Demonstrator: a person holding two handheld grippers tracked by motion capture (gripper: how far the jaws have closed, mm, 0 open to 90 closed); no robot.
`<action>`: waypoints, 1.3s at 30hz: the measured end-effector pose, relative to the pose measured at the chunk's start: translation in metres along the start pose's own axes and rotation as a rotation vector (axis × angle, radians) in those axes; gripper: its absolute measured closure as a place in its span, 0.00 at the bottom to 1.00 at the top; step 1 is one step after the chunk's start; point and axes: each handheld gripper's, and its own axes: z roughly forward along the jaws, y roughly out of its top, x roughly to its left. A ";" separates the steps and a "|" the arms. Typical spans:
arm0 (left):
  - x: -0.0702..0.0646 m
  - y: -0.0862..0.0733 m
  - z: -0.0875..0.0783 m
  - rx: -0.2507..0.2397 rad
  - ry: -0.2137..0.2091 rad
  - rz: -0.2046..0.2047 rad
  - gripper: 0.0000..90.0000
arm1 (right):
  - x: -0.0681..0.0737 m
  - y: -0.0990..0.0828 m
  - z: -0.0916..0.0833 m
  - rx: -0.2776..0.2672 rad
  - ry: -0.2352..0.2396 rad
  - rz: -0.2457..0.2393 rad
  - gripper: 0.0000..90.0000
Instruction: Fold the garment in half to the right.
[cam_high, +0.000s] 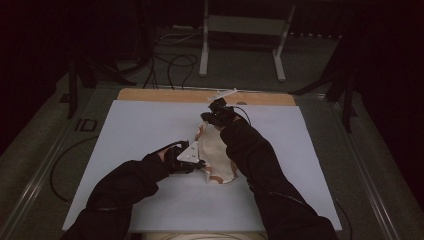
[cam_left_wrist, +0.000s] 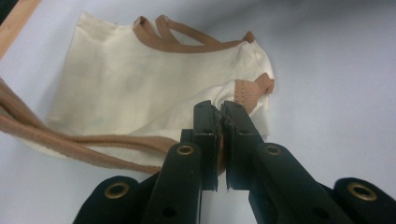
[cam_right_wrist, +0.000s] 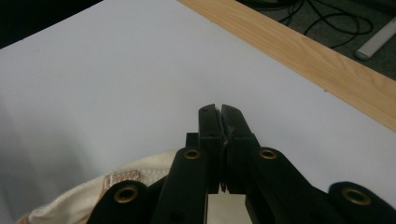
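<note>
The cloth bag (cam_high: 216, 155) lies on the table (cam_high: 135, 150), a little right of its middle. The left gripper (cam_high: 197, 162) sits at the bag's left edge, toward its near end, jaws closed on the edge by a strap (cam_left_wrist: 247, 93). The right gripper (cam_high: 210, 117) is at the bag's far end. Beyond the bag, cables (cam_high: 170, 65) lie on the floor behind the table.

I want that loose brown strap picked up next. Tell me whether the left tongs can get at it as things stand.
Probably not yet. The left tongs are shut on the cream bag at its edge, so they must let go first. The brown strap lies bare on the white table beside them, nothing covering it.
</note>
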 end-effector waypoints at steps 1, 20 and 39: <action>0.000 0.001 0.002 -0.001 -0.002 0.002 0.95 | -0.001 -0.001 -0.001 -0.003 -0.002 0.000 0.98; 0.002 0.017 0.020 0.025 -0.048 0.028 0.95 | -0.023 -0.021 -0.021 -0.007 -0.031 0.032 0.98; 0.005 0.027 0.048 0.071 -0.115 0.029 0.95 | -0.044 -0.050 -0.032 -0.016 -0.039 0.068 0.98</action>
